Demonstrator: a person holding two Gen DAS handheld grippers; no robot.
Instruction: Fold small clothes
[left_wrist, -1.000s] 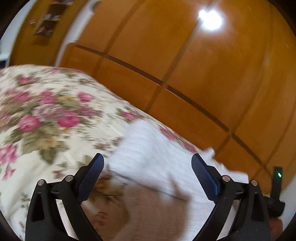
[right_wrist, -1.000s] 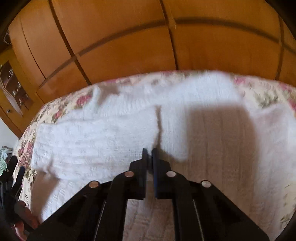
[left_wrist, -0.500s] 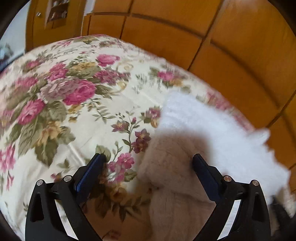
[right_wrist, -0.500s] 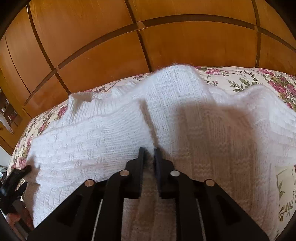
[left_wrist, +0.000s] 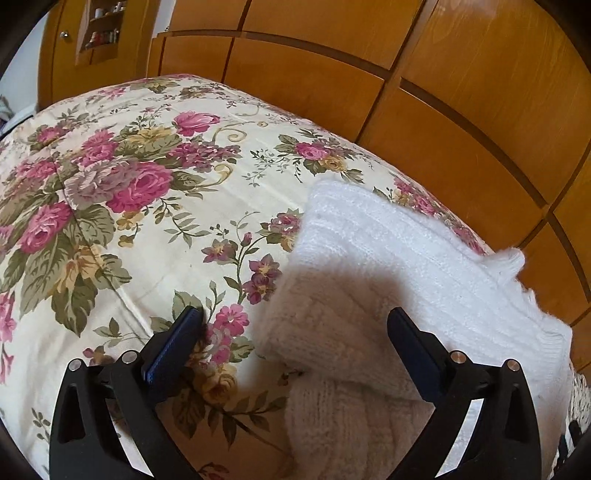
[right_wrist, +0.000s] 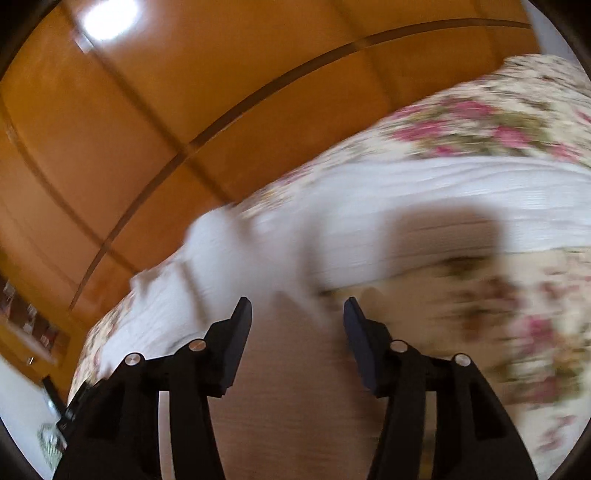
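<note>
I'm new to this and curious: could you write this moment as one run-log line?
left gripper: open, over white sweater edge | right gripper: just opened, holds nothing | floral bedspread: under sweater

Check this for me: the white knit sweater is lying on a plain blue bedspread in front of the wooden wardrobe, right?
Not quite. The bedspread is cream with pink floral print, not plain blue, as the left wrist view shows. The white knit sweater does lie on it in front of the wooden wardrobe.
</note>
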